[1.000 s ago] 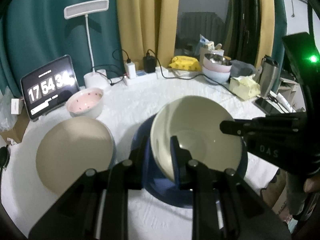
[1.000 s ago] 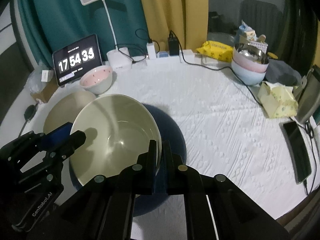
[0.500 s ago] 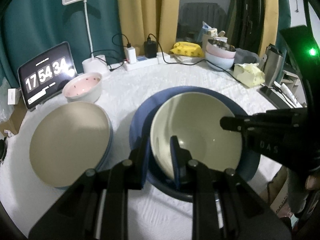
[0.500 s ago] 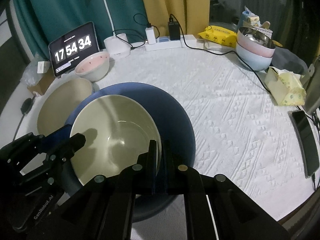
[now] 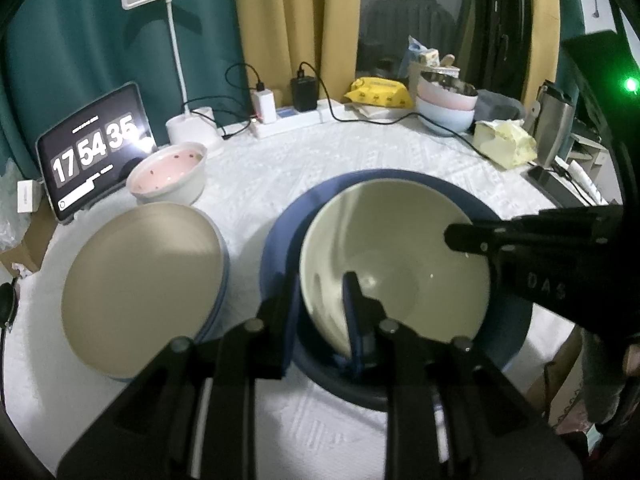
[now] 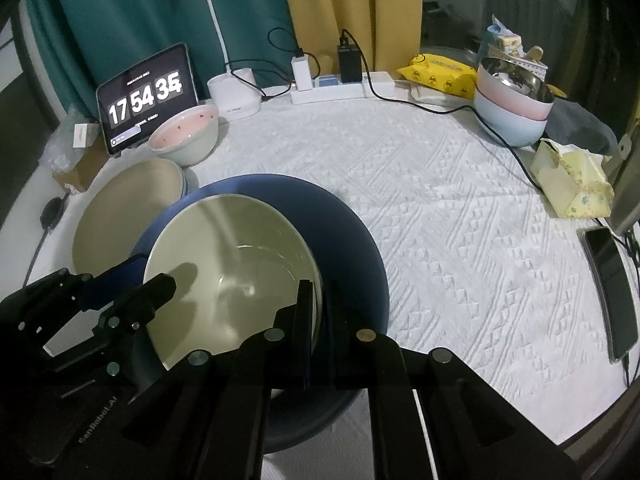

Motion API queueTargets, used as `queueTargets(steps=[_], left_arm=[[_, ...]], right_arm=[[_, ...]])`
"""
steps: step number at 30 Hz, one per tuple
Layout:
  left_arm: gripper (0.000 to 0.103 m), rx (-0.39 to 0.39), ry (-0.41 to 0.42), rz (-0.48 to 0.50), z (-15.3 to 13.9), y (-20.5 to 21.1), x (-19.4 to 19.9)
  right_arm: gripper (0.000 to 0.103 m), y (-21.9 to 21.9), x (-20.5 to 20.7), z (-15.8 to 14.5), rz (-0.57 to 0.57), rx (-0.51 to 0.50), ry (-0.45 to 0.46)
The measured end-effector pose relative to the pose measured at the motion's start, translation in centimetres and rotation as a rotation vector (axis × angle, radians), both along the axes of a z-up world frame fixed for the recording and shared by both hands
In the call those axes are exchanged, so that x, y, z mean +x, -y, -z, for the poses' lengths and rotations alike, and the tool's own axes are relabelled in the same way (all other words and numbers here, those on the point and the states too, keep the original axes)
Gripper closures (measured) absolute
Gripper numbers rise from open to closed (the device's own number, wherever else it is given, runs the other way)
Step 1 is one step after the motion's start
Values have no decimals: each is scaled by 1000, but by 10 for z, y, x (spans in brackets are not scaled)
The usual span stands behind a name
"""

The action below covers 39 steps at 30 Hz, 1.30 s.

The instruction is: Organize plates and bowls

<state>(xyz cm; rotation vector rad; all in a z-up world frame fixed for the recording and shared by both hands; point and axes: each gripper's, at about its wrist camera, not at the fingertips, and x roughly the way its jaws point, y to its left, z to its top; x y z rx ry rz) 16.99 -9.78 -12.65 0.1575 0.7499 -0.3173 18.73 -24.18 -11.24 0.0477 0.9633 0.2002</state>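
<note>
— How many dishes did you count?

— I counted eight. One cream bowl (image 5: 400, 248) sat inside one big blue dish (image 6: 352, 240), near my edge of the table. Left of them lay one beige plate (image 5: 140, 284) on top of one blue plate (image 5: 225, 276). One pink bowl (image 5: 170, 172) stood behind those. Far back on the right, three bowls (image 6: 512, 120) were stacked together.

— And your two tongs?

— Both held the cream bowl by its rim. My right gripper (image 6: 318, 312) was pinched almost shut on the rim. My left gripper (image 5: 320, 312) had just opened a little, with the rim still between its fingers.

— What was the room like?

— The table had one white bumpy cloth (image 6: 460, 220). One clock screen (image 5: 96, 148) and one white lamp (image 5: 172, 20) stood at the back. Behind them hung one green curtain (image 5: 80, 40) and one yellow curtain (image 5: 296, 12)
</note>
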Motion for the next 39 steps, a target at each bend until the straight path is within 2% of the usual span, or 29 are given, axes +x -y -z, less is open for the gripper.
queueTargets(steps=[14,19,29,31,33,39], left_arm=[[75,-40,11,0,-7,-4,-2],[74,-70,41,-42,-16,-11,-2],[73,-53,47,-137,-14,-28,15],[73,-50,39,-135,-10,-27,18],[72,-42,31,-130,-7,-25,20],[72,-15,12,-128,1,-19,27]], right_arm=[[95,4,1,-8,2,5,11],[95,3,2,-12,0,10,28],[94,1,7,-17,-13,30,33],[93,1,9,-18,-14,32,34],[85,1,10,-18,-14,34,33],[79,2,17,-20,-15,48,31]])
